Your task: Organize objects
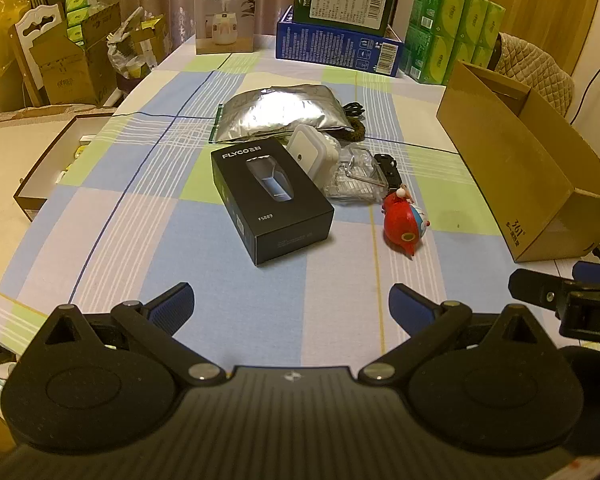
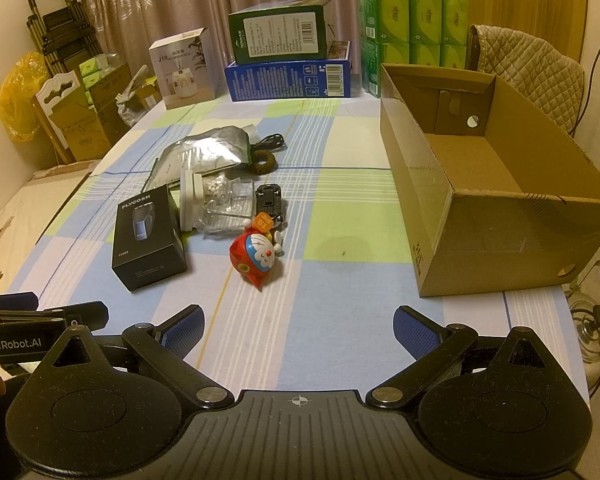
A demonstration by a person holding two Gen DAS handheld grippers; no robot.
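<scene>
Cardboard box open and empty, left gripper wide, right gripper wide, nothing held

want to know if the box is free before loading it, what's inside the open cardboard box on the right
The cardboard box looks empty: the right wrist view shows its bare brown floor and far wall with a round hole. The near corner of the floor is hidden behind the front wall.

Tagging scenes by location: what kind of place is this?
Most likely a room in a home, used partly for storage. A table under a checked cloth, curtains behind it, a padded chair at the side, and stacked tissue packs and cartons around it.
</scene>
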